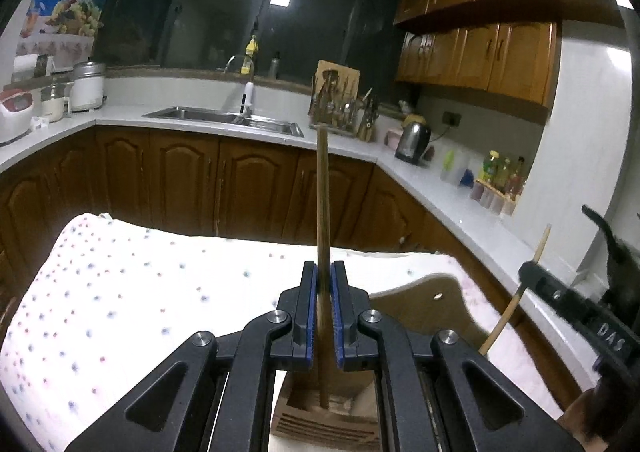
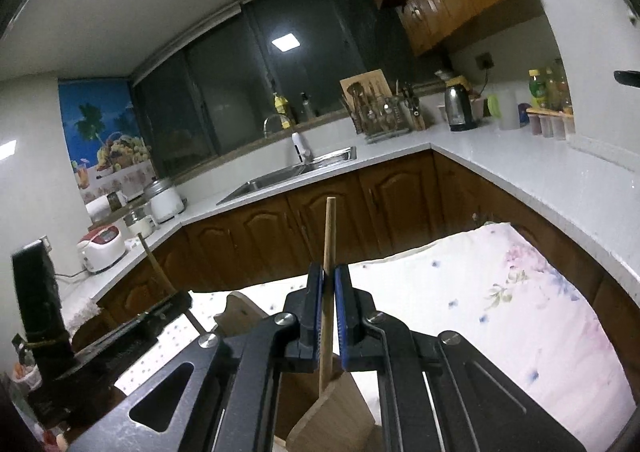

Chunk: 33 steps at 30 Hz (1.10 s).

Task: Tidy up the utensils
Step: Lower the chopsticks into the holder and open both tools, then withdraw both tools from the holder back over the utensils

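Note:
My left gripper (image 1: 323, 272) is shut on the dark wooden handle of a utensil (image 1: 322, 188) that stands upright, its lower end down in a wooden holder (image 1: 320, 412) below the jaws. My right gripper (image 2: 328, 276) is shut on the pale wooden handle of a spatula (image 2: 329, 236); its flat blade (image 2: 332, 412) hangs below the jaws. In the left wrist view the right gripper (image 1: 532, 272) shows at the right edge with the pale handle (image 1: 500, 324) in it. In the right wrist view the left gripper's body (image 2: 120, 336) shows at the left.
A table with a dotted white cloth (image 1: 140, 292) lies under both grippers. A wooden board (image 1: 432, 304) rests on it. Behind are a counter with a sink (image 1: 224, 118), a utensil rack (image 1: 340, 104), a kettle (image 1: 414, 142), bottles (image 1: 500, 172) and rice cookers (image 1: 16, 112).

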Each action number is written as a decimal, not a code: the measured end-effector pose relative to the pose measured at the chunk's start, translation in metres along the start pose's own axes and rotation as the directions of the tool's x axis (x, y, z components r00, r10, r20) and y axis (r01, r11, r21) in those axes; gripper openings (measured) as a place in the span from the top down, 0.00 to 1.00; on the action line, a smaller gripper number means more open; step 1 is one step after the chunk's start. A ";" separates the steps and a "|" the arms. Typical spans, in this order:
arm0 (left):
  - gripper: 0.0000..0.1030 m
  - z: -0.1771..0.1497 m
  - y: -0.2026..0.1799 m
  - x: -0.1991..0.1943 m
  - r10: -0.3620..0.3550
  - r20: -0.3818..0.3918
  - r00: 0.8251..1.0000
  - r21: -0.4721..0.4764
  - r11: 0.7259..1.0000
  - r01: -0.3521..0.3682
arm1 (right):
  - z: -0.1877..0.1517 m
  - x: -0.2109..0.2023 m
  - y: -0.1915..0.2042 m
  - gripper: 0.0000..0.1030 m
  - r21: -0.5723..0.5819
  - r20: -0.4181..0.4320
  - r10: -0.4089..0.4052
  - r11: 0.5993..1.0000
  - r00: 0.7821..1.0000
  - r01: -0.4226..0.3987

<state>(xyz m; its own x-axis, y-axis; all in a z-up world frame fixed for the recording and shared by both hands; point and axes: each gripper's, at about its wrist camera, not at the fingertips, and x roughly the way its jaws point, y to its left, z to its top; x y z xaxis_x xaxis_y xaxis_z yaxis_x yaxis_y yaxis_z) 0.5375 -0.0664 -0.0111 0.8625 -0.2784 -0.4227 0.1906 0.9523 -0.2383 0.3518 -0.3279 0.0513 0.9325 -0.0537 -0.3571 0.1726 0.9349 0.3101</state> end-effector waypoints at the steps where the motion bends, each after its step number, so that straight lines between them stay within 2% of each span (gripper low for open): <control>1: 0.95 0.004 -0.002 -0.001 0.003 0.000 1.000 0.002 1.000 -0.003 | 0.001 0.000 0.000 0.94 0.000 -0.006 0.001 1.000 1.000 -0.001; 2: 0.95 0.004 -0.002 -0.013 0.001 -0.001 1.000 0.003 1.000 -0.001 | 0.003 0.001 0.000 0.94 -0.002 -0.013 0.000 1.000 1.000 0.000; 11: 0.94 0.007 -0.002 -0.022 0.004 -0.036 0.999 0.002 1.000 -0.004 | 0.008 0.005 0.000 0.93 -0.002 -0.042 -0.001 1.000 0.999 0.001; 12: 0.94 0.008 -0.002 -0.021 0.005 -0.044 0.999 0.005 1.000 -0.004 | 0.008 0.005 0.000 0.89 -0.002 -0.047 0.000 1.000 0.999 0.000; 13: 0.92 0.007 -0.003 -0.022 0.006 -0.047 0.999 0.008 1.000 -0.006 | 0.009 0.006 -0.001 0.89 0.000 -0.050 -0.001 1.000 0.999 0.001; 16: 0.77 0.008 -0.002 -0.027 0.019 -0.049 0.999 0.004 1.000 -0.018 | 0.009 0.003 -0.005 0.87 0.030 -0.049 0.011 1.000 0.999 -0.010; 17: 0.64 0.009 -0.001 -0.030 0.025 -0.047 0.999 0.000 1.000 -0.025 | 0.009 0.001 -0.007 0.82 0.039 -0.045 0.008 0.999 0.999 -0.006; 18: 0.55 0.009 0.000 -0.032 0.025 -0.042 0.999 -0.003 1.000 -0.026 | 0.010 0.000 -0.008 0.62 0.049 -0.043 0.012 0.999 0.999 -0.010; 19: 0.52 0.010 0.001 -0.037 0.029 -0.039 0.999 -0.009 1.000 -0.030 | 0.010 -0.002 -0.009 0.42 0.062 -0.040 0.023 0.998 0.999 -0.020; 20: 0.43 0.009 0.002 -0.039 0.031 -0.040 0.999 -0.014 0.999 -0.031 | 0.011 -0.006 -0.011 0.39 0.077 -0.033 0.041 0.996 0.999 -0.038; 22: 0.34 0.010 0.005 -0.053 0.028 -0.031 0.999 -0.029 0.999 -0.029 | 0.011 -0.013 -0.011 0.34 0.085 -0.023 0.049 0.995 0.999 -0.047; 24: 0.17 0.008 0.009 -0.068 0.050 -0.025 0.998 -0.039 0.998 -0.051 | 0.012 -0.023 -0.012 0.25 0.096 -0.017 0.053 0.994 0.998 -0.052; 25: 0.16 0.006 0.011 -0.076 0.053 -0.021 0.998 -0.044 0.998 -0.054 | 0.011 -0.029 -0.013 0.20 0.107 -0.011 0.063 0.992 0.998 -0.062; 27: 0.14 0.002 0.016 -0.097 0.049 -0.013 0.999 -0.058 0.997 -0.050 | 0.009 -0.045 -0.014 0.16 0.123 0.003 0.073 0.990 0.997 -0.072; 33: 0.09 -0.017 0.023 -0.156 0.067 -0.004 0.998 -0.073 0.995 -0.067 | -0.001 -0.086 -0.010 0.16 0.123 0.015 0.087 0.988 0.996 -0.089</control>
<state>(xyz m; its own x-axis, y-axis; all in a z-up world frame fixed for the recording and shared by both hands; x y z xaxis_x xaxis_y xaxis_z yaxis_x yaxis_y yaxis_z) 0.3992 -0.0031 0.0348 0.8713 -0.2149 -0.4413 0.0980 0.9571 -0.2726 0.2689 -0.3325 0.0777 0.9488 0.0230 -0.3151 0.1267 0.8859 0.4462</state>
